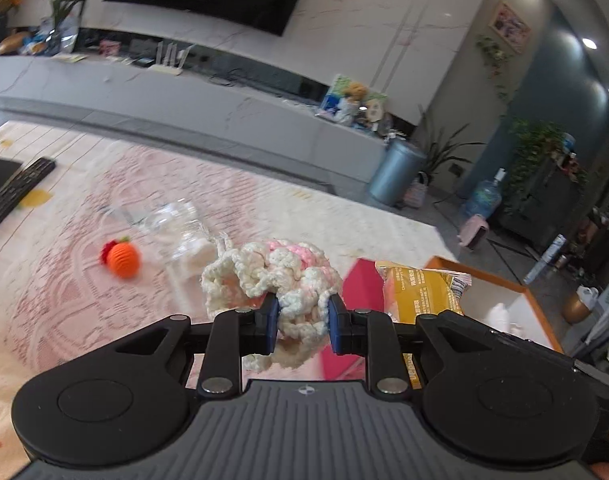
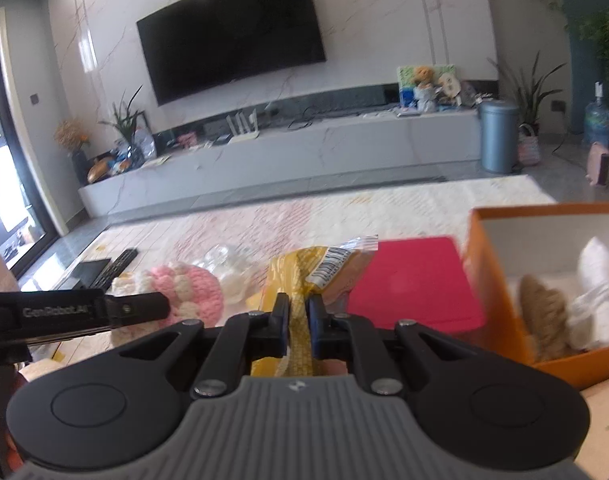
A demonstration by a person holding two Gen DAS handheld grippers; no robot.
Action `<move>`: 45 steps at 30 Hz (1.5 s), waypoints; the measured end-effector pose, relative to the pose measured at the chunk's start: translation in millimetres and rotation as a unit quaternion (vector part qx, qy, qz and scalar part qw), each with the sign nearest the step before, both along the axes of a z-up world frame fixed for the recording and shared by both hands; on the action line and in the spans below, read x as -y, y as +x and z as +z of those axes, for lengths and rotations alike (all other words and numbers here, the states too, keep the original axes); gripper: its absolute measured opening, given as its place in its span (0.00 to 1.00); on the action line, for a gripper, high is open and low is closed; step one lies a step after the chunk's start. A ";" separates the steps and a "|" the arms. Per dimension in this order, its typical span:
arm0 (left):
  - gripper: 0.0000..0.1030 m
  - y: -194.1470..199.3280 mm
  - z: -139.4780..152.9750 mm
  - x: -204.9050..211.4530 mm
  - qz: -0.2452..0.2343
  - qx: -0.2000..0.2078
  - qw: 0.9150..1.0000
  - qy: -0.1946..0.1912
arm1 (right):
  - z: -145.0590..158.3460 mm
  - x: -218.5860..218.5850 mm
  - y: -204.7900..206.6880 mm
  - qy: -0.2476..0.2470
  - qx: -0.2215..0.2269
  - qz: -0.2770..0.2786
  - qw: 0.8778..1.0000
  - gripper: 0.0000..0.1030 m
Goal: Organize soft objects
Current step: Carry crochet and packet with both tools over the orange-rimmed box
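Note:
My left gripper (image 1: pixel 302 316) is shut on a cream and pink crocheted piece (image 1: pixel 272 276), held up above the pink patterned rug. In the right wrist view the same piece (image 2: pixel 184 288) shows at the left, beside the left tool's black body (image 2: pixel 64 312). A yellow snack packet (image 2: pixel 320 268) is pinched between the blue pads of my right gripper (image 2: pixel 298 316), which is shut on it; it also shows in the left wrist view as the packet (image 1: pixel 420 292). An orange crocheted ball (image 1: pixel 122 260) lies on the rug. An orange box (image 2: pixel 488 280) at the right holds a white soft thing (image 2: pixel 596 280) and a tan one (image 2: pixel 544 316).
A flat red board (image 2: pixel 416 280) lies between the packet and the box. A clear plastic container (image 1: pixel 180 228) sits on the rug beyond the crocheted piece. A black remote (image 1: pixel 20 186) rests at the far left. A long grey TV bench (image 2: pixel 304 152) runs along the back.

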State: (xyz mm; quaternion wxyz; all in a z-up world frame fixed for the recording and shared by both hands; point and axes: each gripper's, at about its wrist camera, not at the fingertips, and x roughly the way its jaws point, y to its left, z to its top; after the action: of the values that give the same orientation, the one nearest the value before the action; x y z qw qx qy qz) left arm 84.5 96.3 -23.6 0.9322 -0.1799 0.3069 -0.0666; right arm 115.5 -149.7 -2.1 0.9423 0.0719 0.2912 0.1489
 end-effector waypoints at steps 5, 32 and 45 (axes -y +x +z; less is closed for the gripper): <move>0.26 11.4 16.7 42.8 -0.049 0.023 0.999 0.009 | 20.3 46.6 -0.1 -0.003 0.017 -0.032 0.999 0.07; 0.27 139.9 -15.7 247.6 -0.259 0.002 0.960 0.106 | 1.9 212.9 95.1 -0.094 -0.036 -0.126 0.987 0.03; 0.27 168.8 -64.4 281.8 -0.289 -0.059 0.944 0.144 | -46.0 229.9 143.1 -0.128 -0.100 -0.114 0.980 0.03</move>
State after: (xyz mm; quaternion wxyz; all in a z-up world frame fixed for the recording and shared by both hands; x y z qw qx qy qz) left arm 253.3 -185.5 -88.0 0.8689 0.0492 0.4067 -0.2780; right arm 258.5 -379.6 -48.1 0.9206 -0.0020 0.3905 -0.0063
